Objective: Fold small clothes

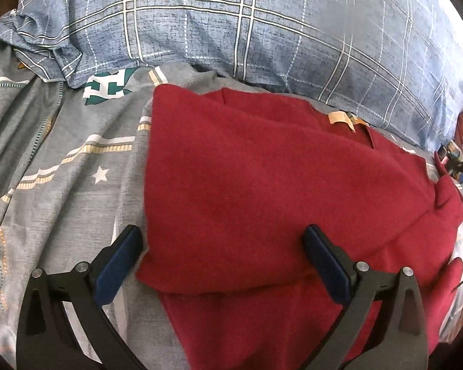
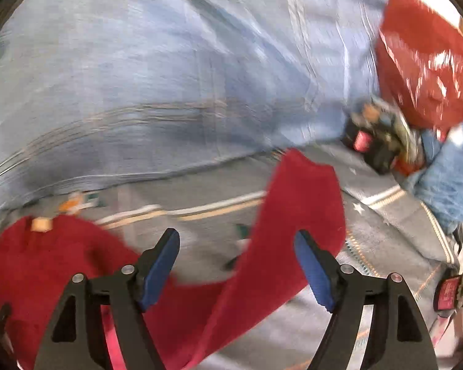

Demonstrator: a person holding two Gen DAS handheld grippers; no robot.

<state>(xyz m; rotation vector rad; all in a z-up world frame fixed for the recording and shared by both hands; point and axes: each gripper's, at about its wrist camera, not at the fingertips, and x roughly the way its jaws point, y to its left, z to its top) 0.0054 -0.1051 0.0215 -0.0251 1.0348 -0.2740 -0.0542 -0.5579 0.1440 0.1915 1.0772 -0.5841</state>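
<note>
Evidently mid-fold: the red fleece top (image 1: 262, 178) lies on the grey bedsheet (image 1: 77, 185), 1 sleeve (image 2: 299, 215) still loose. Left gripper (image 1: 222, 262) and right gripper (image 2: 237, 265) both gape, empty; next, fold that sleeve inward.

Daylight lit both fisheye views brightly; edges curved into dark corners. The right view was smeared by motion blur.
</note>
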